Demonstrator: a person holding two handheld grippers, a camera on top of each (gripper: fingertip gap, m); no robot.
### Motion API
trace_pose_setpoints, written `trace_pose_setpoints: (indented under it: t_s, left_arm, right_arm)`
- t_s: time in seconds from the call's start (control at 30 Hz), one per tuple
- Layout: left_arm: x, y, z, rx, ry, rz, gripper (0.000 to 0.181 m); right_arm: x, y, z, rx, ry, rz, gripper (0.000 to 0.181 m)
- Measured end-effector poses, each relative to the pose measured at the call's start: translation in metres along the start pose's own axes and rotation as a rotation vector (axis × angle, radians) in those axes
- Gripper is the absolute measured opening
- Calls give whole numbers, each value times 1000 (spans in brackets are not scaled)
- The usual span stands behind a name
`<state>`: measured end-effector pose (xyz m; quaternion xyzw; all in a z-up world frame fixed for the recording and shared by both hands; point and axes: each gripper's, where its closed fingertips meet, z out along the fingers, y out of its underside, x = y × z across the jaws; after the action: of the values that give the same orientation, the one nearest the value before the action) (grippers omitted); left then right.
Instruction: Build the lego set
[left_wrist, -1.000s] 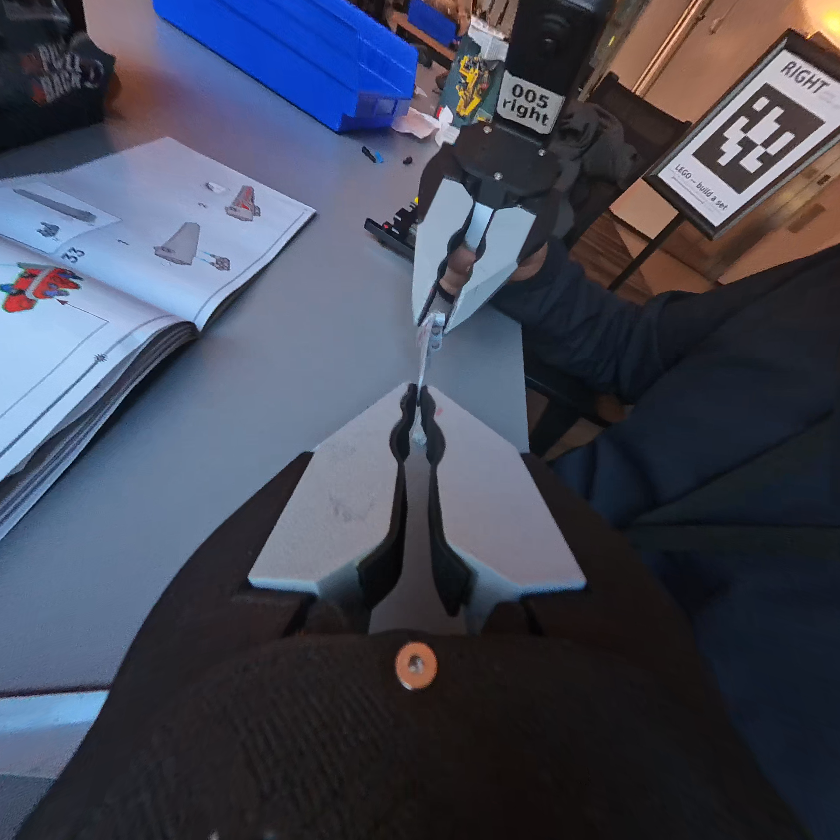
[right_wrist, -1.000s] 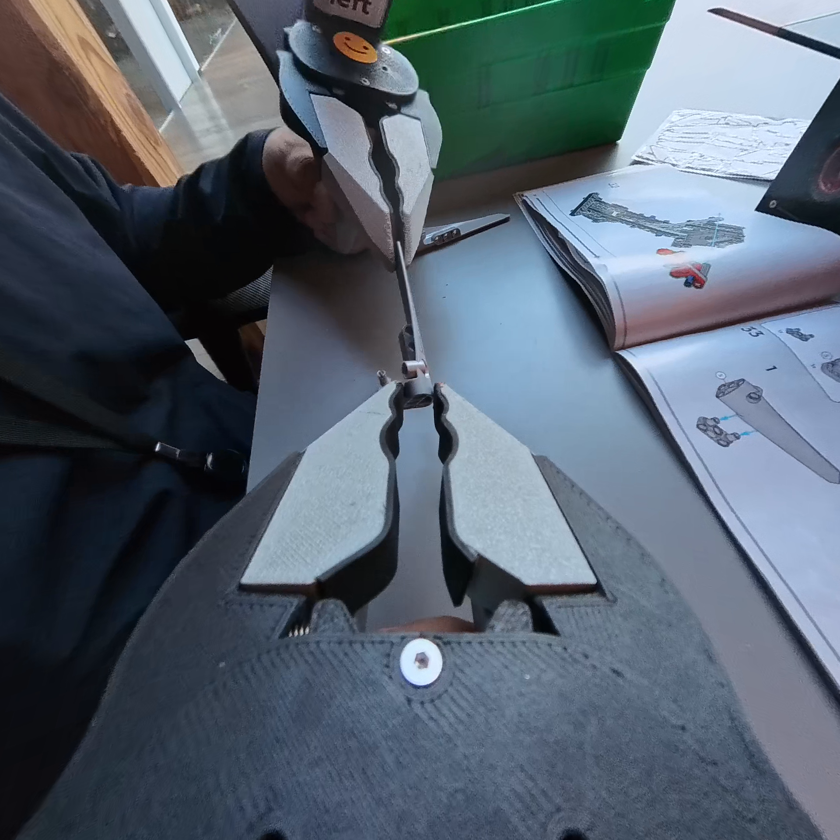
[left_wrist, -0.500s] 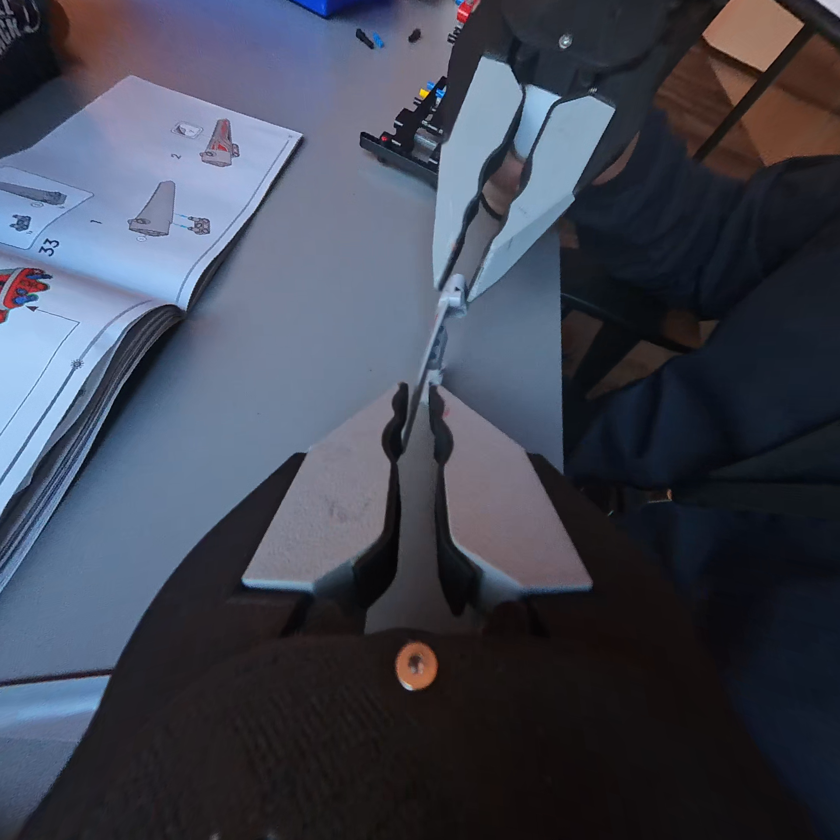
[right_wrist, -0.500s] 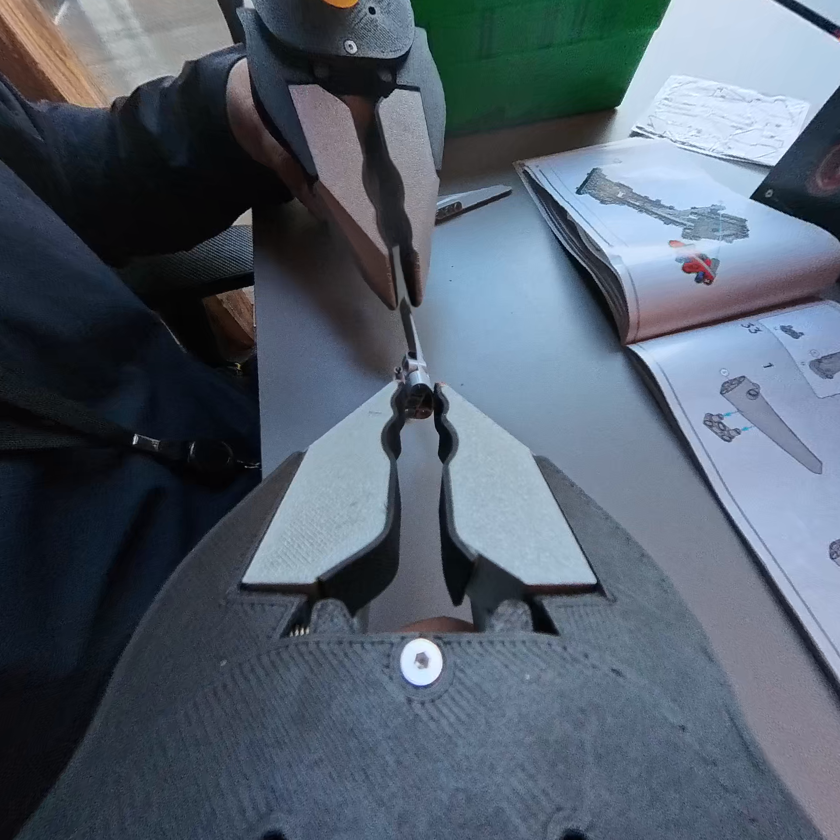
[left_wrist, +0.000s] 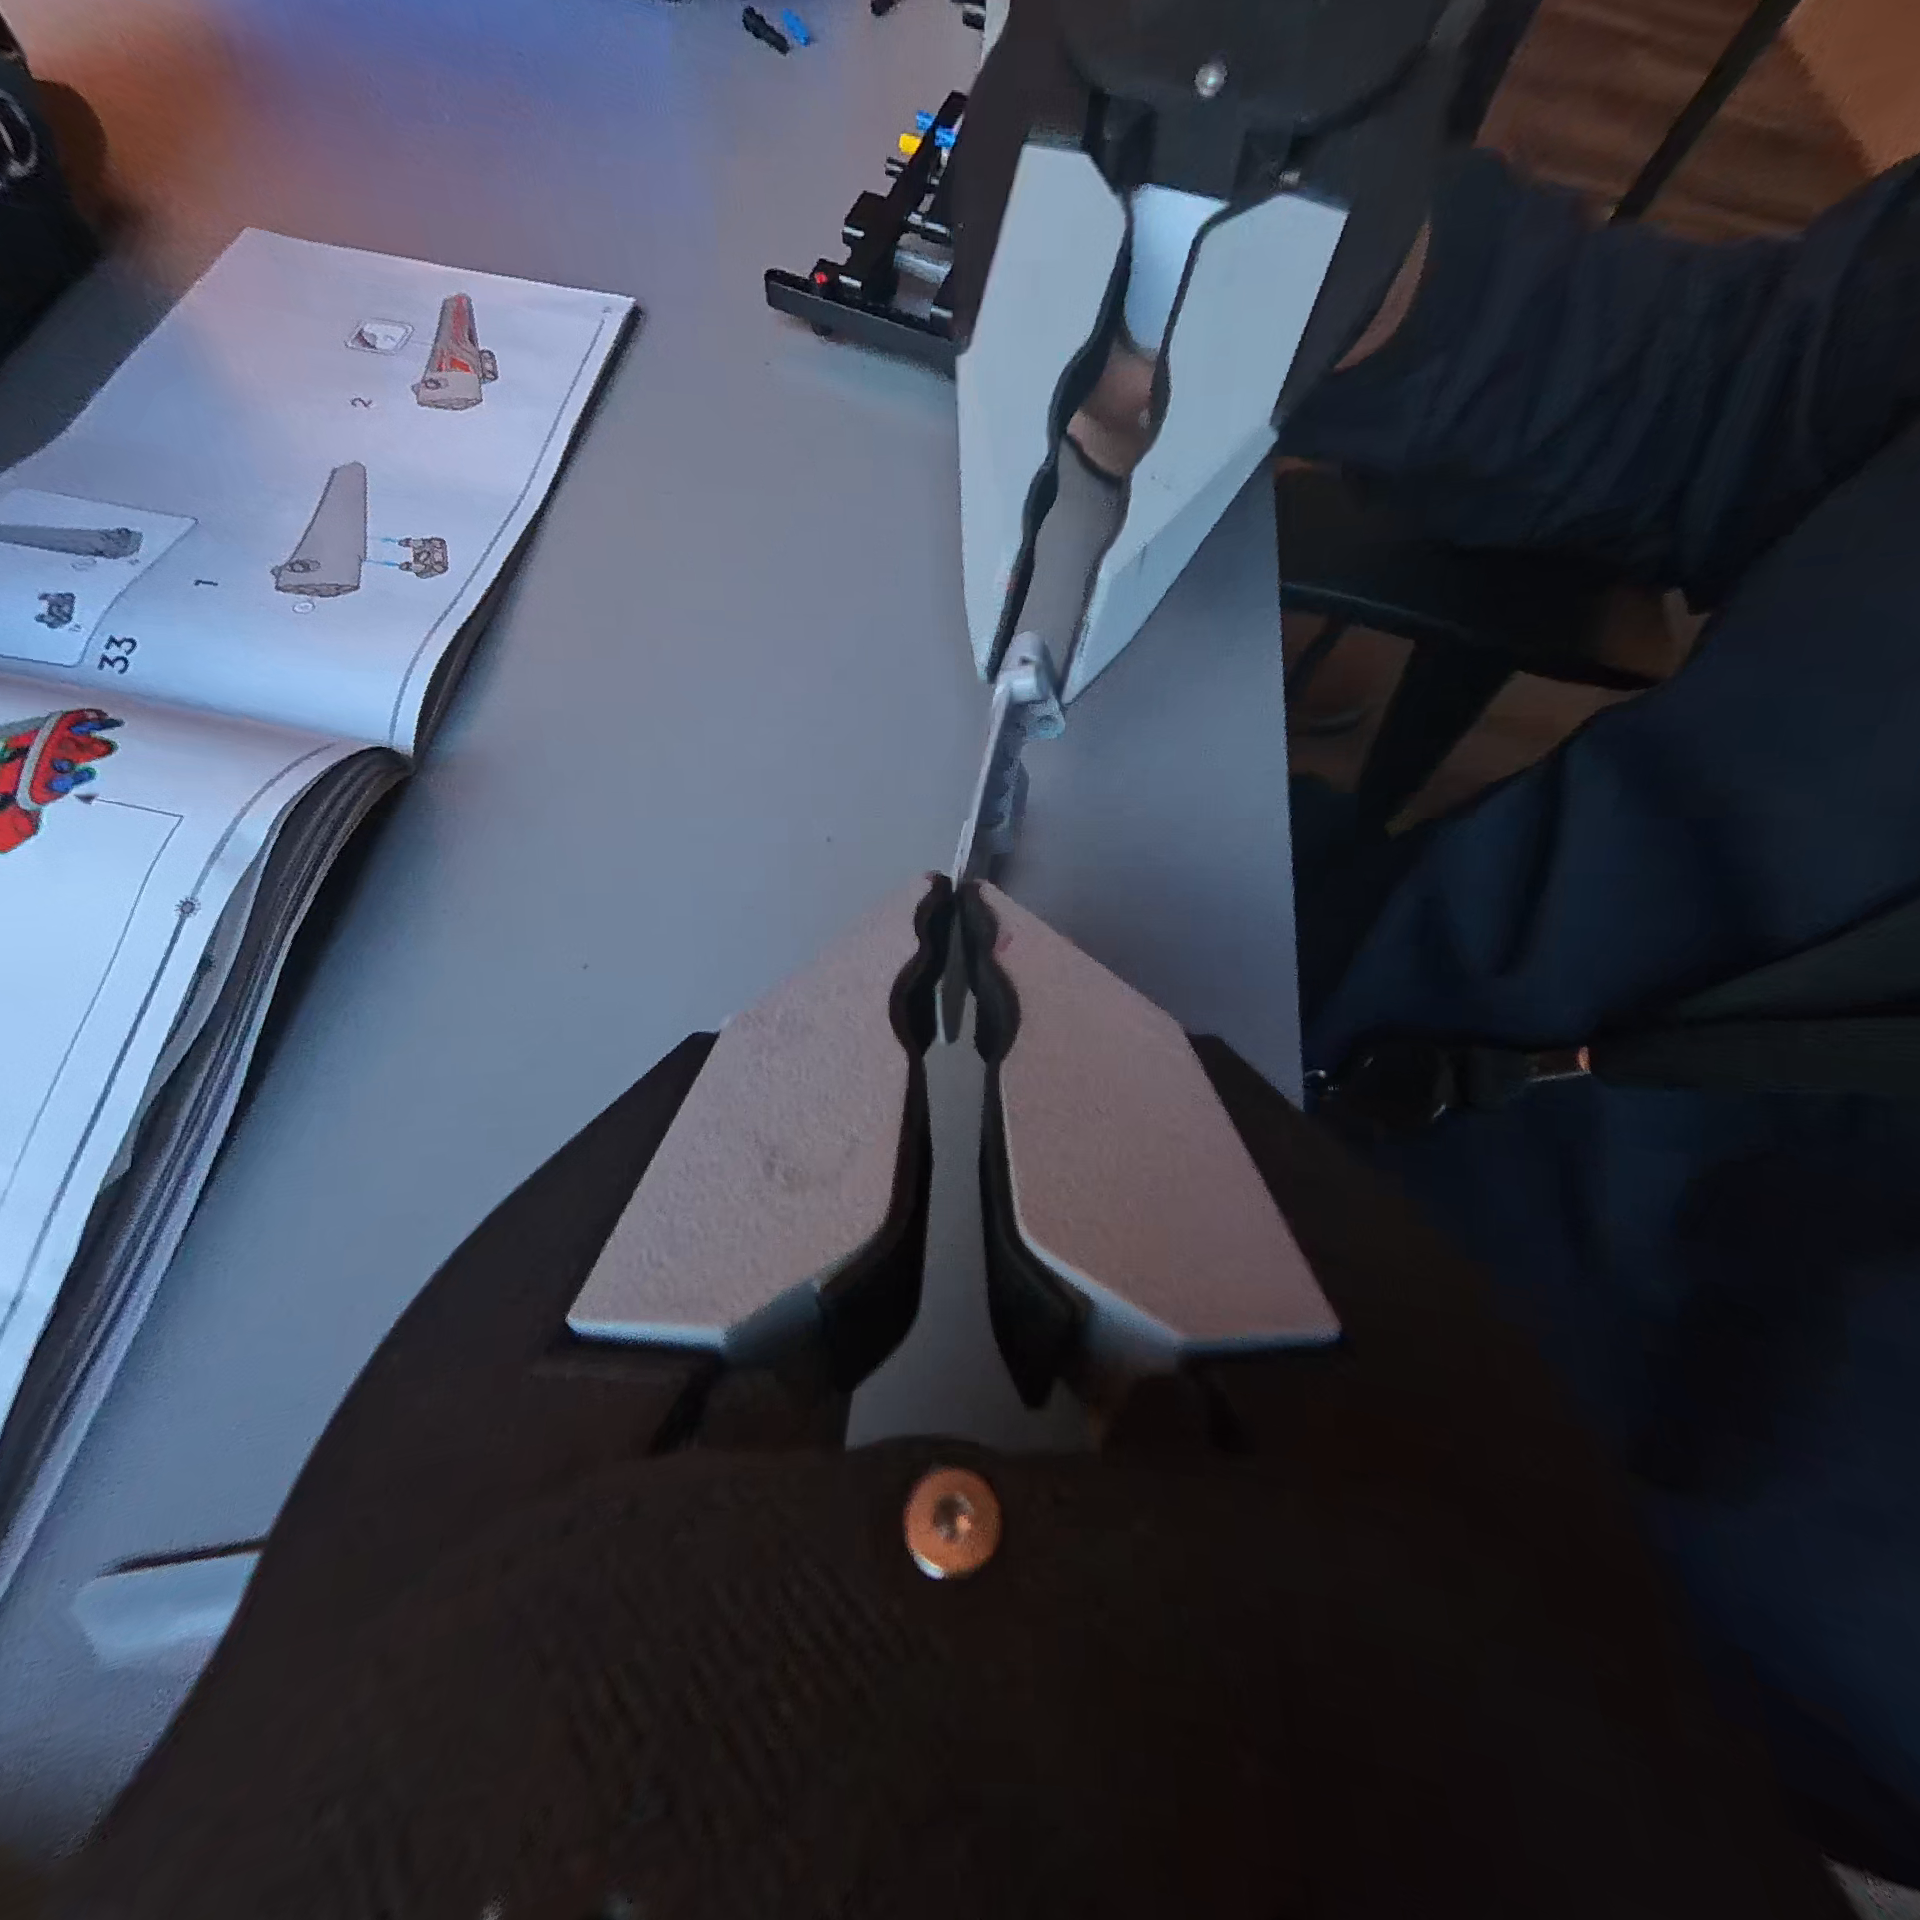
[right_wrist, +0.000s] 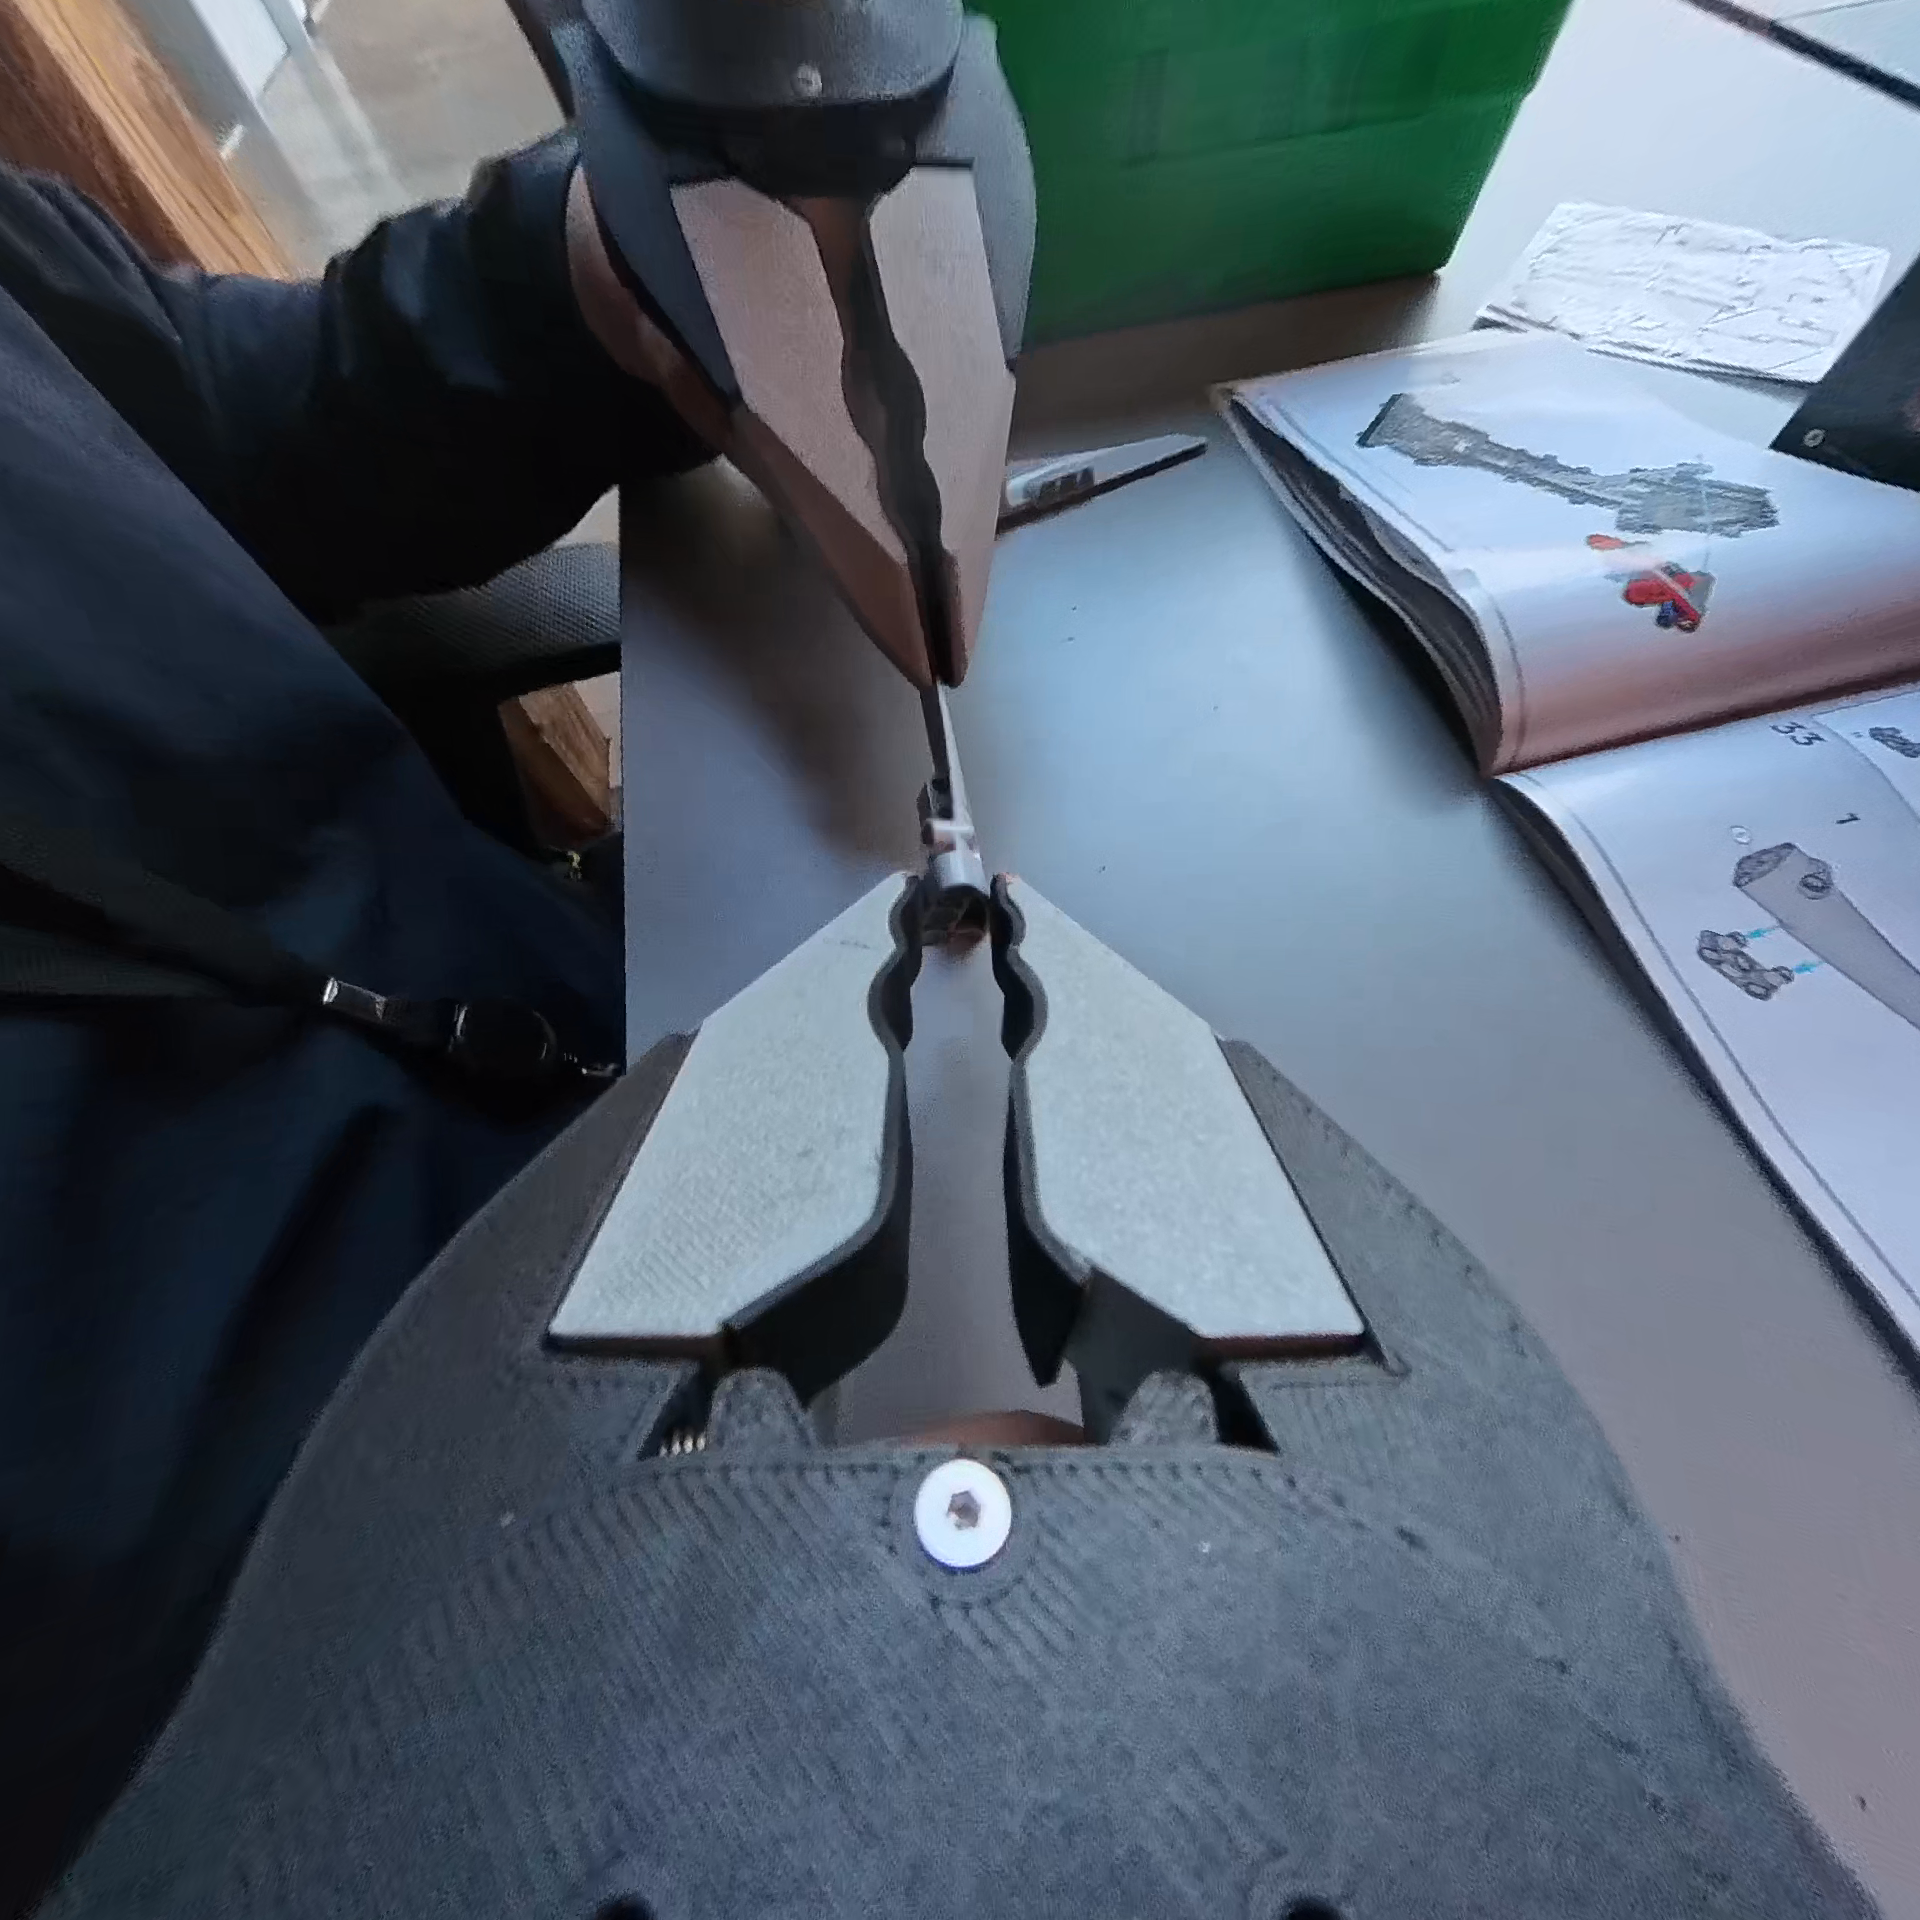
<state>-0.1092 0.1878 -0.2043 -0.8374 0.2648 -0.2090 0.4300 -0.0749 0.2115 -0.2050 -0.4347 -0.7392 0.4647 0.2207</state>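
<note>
1. Your counter (left_wrist: 665, 790) is a plain grey surface.
2. An open instruction booklet (left_wrist: 260, 540) lies flat on it.
3. A black brick assembly (left_wrist: 883, 270) sits near the far edge, with small loose pieces (left_wrist: 774, 26) beyond.
4. A green bin (right_wrist: 1247, 135) and a crinkled sheet (right_wrist: 1683, 286) rest there too.

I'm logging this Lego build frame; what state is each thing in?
left gripper: shut on the tapered grey panel
right gripper: shut on the small grey connector
tapered grey panel: held in the air, meeting the connector
small grey connector: at the panel's end
instruction booklet: lying open
</note>
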Motion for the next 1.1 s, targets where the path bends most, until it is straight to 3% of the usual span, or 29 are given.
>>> trace_pose_setpoints:
  t_s: [0.2, 0.47, 0.6, 0.73, 0.93, 1.1]
  left_arm:
    - [-3, 2, 1, -16, -15, 40, 0]
    - [-5, -1, 0, 31, 17, -22, 4]
    - [-4, 6, 5, -18, 28, -22, 8]
    - [-3, 13, 11, -64, 28, -8, 0]
    - [-5, 0, 6, -7, 35, -43, 16]
    - [0, 1, 10, -9, 71, -56, 10]
  right_arm:
    - [6, 6, 9, -72, 50, -97, 13]
    - [5, -8, 4, -19, 56, -98, 9]
    - [6, -8, 5, -10, 62, -110, 8]
    - [2, -12, 5, 26, 49, -121, 8]
    - [3, -17, 0, 66, 65, -137, 8]
    - [-1, -23, -1, 104, 52, -145, 8]
